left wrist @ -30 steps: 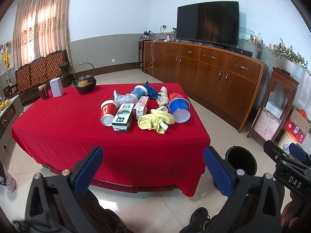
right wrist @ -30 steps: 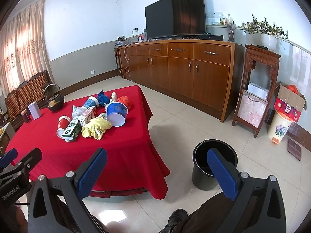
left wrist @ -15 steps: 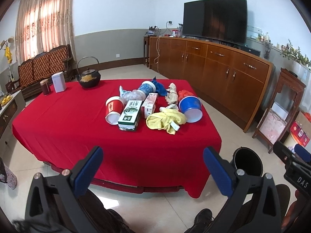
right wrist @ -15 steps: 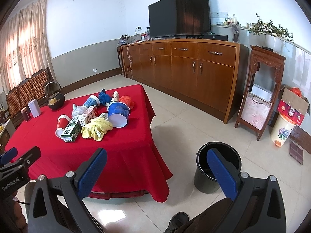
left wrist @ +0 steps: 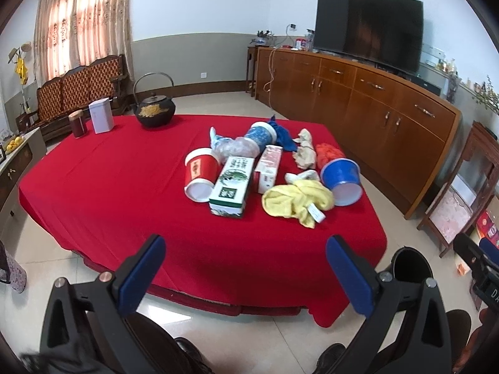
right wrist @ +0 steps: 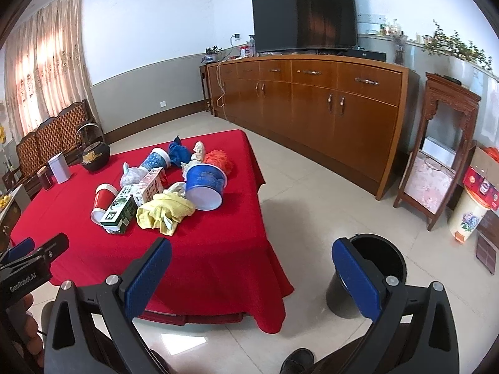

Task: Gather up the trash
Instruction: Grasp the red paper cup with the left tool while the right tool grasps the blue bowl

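Note:
A pile of trash lies on the red table (left wrist: 109, 187): a red cup (left wrist: 199, 173), a green carton (left wrist: 232, 185), a pink carton (left wrist: 268, 168), a yellow cloth (left wrist: 296, 201), a blue bowl (left wrist: 341, 177), a blue cup (left wrist: 260, 134), a clear plastic bag (left wrist: 232, 148), and crumpled paper (left wrist: 304, 149). The pile also shows in the right wrist view, with the yellow cloth (right wrist: 163, 210) and blue bowl (right wrist: 204, 185). A black bin (right wrist: 379, 260) stands on the floor right of the table. My left gripper (left wrist: 246, 265) is open and empty, short of the table's near edge. My right gripper (right wrist: 251, 271) is open and empty, between table and bin.
A black teapot (left wrist: 155, 113), a white tin (left wrist: 100, 120) and a dark jar (left wrist: 78, 124) stand at the table's far left. A long wooden cabinet (right wrist: 312, 99) with a TV (right wrist: 304, 21) lines the right wall. A wooden stand (right wrist: 436, 155) and a wooden sofa (left wrist: 81, 90) are nearby.
Both grippers have moved closer to the table and the trash pile looks larger. Both stay open and empty.

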